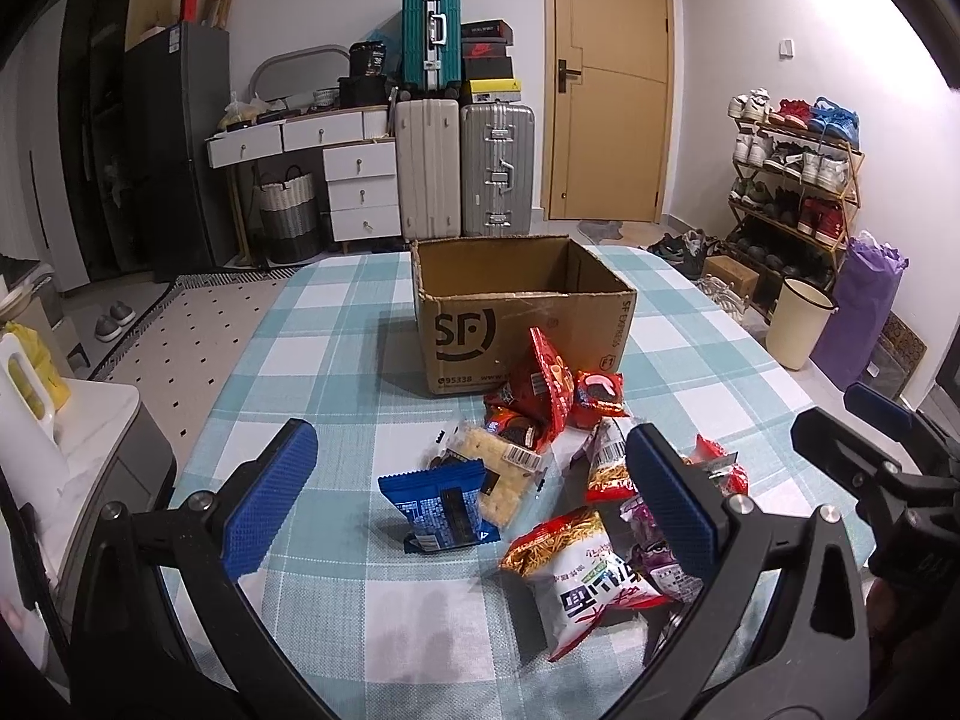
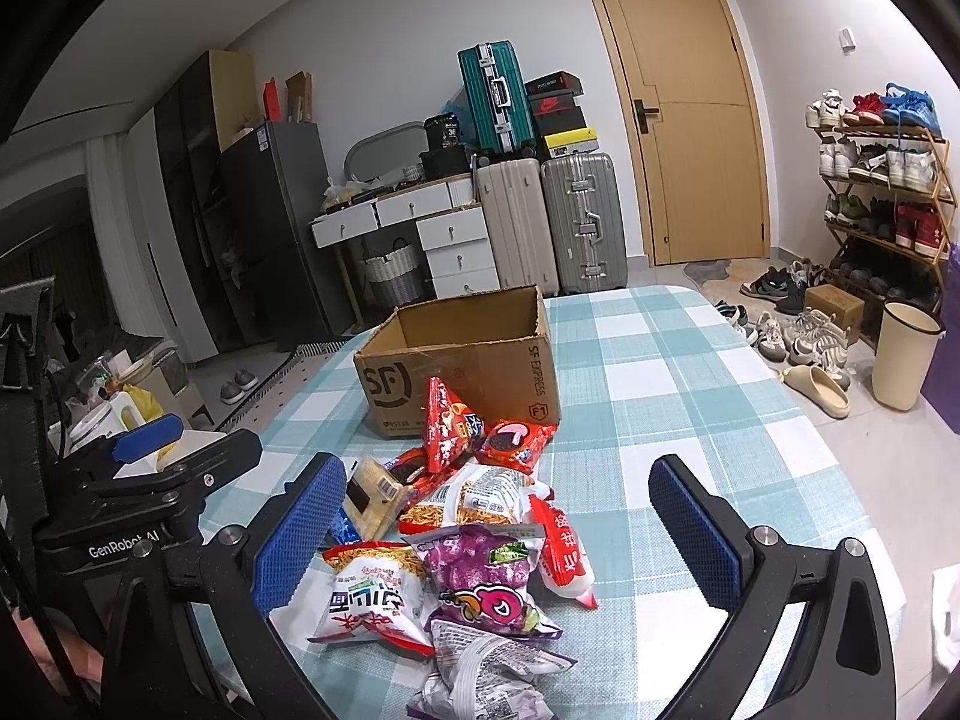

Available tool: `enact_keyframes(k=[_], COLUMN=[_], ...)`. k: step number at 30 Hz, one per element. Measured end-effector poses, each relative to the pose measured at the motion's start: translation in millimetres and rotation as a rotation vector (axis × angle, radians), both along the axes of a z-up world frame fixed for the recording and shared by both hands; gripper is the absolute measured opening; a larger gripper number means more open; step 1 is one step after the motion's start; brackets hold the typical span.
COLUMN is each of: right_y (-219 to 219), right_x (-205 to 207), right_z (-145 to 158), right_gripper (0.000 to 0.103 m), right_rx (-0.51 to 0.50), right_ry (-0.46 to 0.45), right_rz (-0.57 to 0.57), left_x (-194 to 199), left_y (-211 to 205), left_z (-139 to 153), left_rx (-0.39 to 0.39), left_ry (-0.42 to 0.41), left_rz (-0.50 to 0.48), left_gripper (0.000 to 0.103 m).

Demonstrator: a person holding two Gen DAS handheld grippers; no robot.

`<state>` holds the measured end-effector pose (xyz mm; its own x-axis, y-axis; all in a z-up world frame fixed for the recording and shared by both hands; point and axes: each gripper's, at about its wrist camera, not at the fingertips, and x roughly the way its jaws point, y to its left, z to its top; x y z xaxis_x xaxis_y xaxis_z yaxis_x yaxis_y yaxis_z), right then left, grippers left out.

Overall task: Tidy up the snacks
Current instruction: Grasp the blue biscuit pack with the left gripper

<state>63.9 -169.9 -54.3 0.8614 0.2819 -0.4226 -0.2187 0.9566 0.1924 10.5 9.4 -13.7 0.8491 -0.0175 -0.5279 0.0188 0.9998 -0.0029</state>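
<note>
Hovering over the table (image 1: 336, 312), both grippers are spread wide and hold nothing; no snack is in the box yet.

Table: flat, covered in soft teal-and-white checked cloth. Risk: a gripper finger could snag or drag the cloth and shift the whole pile.

Cardboard box (image 1: 522, 324): open-topped, rough torn rim, stiff corrugated walls, empty inside as far as visible. It stands just behind the snack pile. Risk: light and empty, so a nudge from a dropped packet could slide it.

Snack pile (image 2: 468, 516): crinkly glossy foil and plastic packets, overlapping, between the grippers and the box. Risk: slippery film, puffy air-filled shapes, so a pinch may squirt a packet out or lift two at once; hard squeeze could crush contents.

Left gripper (image 1: 462, 504): blue textured pads, poised around the blue packet (image 1: 441, 510), not touching.

Right gripper (image 2: 492, 534): same pads, straddling the purple packet (image 2: 480, 576) and the noodle packet (image 2: 366, 594), above them.
</note>
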Motion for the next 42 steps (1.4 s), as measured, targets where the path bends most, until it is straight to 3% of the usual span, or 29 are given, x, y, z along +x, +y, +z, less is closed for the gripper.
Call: enact_keyframes(k=[15, 21, 32, 42], right_y=[-4, -7, -8, -6], right_x=[25, 41, 61, 69], right_z=[-25, -40, -59, -66], right_gripper=[0.103, 0.103, 0.103, 0.103], right_rx=[0.016, 0.021, 0.021, 0.012], right_ry=[0.059, 0.091, 0.133, 0.141], right_rz=[0.003, 0.001, 0.003, 0.004], left_x=[38, 56, 81, 102], left_y=[25, 40, 55, 55], left_z=[-33, -59, -93, -115], left_rx=[-0.074, -0.126, -0.172, -0.227], left_ry=[0.13, 0.206, 0.271, 0.31], left_rz=[-0.025, -0.038, -0.029, -0.057], left_gripper=[0.102, 0.102, 0.102, 0.088])
